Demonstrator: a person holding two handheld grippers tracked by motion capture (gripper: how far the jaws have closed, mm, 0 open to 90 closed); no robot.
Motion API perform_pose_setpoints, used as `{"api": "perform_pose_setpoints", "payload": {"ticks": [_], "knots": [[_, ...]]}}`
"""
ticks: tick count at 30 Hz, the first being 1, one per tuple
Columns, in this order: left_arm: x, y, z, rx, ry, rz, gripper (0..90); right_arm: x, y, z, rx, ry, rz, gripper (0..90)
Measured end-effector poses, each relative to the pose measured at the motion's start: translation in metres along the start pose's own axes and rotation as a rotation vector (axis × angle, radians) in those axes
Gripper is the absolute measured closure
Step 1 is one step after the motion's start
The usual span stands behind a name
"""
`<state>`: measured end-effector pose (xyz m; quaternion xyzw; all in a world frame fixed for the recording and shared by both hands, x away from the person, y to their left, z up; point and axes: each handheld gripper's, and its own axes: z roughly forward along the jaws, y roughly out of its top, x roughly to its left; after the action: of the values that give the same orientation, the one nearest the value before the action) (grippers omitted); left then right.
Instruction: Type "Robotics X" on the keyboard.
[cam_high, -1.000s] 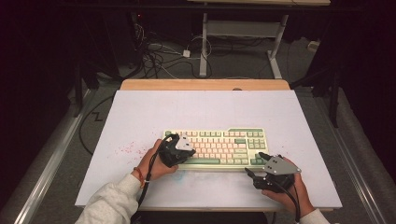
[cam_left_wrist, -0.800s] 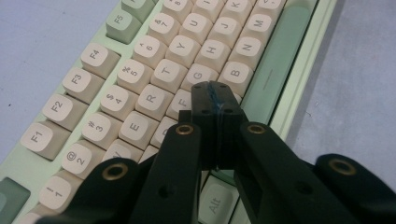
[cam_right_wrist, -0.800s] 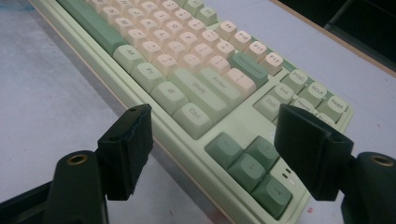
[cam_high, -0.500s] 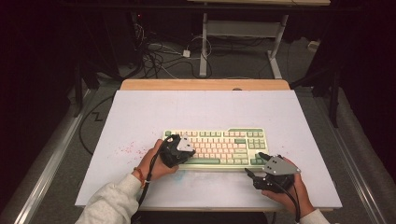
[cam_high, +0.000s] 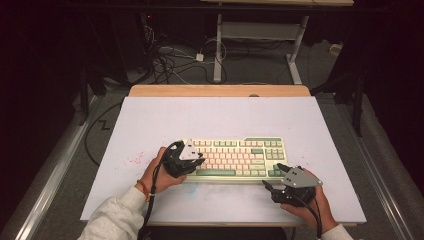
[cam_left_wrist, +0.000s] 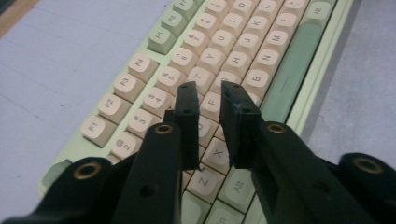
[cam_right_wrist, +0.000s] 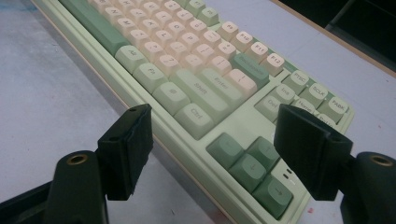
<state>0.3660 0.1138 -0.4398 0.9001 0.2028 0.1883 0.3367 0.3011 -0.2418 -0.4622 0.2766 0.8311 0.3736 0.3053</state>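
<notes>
2 hand-held grippers work at a pale green keyboard lying on a white table. The left gripper sits low over the left letter keys. Its jaws have just been opening and now stand a narrow gap apart, with nothing between them; the tips hover above the keys around R and F, and contact cannot be told. In the high view, the left gripper covers the keyboard's left end. The right gripper waits with jaws spread wide, empty, aimed at the arrow keys at the near right corner. Judging by this, key pressing on the left side is under way, and the right side looks untouched so far.
</notes>
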Motion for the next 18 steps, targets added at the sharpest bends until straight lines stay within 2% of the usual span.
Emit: {"api": "perform_pose_setpoints", "payload": {"ticks": [2,6,11,15,18], "knots": [[0.0,-0.002,-0.002,-0.011,0.002,-0.005,68.6,0.0,0.0,0.0,0.0,0.001,-0.001,28.7],[-0.001,-0.008,-0.006,-0.031,0.052,0.004,55.1,0.0,0.0,0.0,-0.002,0.003,0.001,28.8],[0.0,-0.016,-0.012,-0.064,0.107,-0.021,35.7,0.001,0.001,0.0,-0.004,0.006,-0.002,28.7],[0.003,-0.024,-0.017,-0.081,0.111,-0.027,22.7,0.001,0.001,0.0,-0.002,0.006,-0.002,28.7],[0.005,-0.031,-0.022,-0.096,0.127,-0.042,19.2,0.001,0.001,0.0,-0.004,0.01,-0.001,28.6]]}}
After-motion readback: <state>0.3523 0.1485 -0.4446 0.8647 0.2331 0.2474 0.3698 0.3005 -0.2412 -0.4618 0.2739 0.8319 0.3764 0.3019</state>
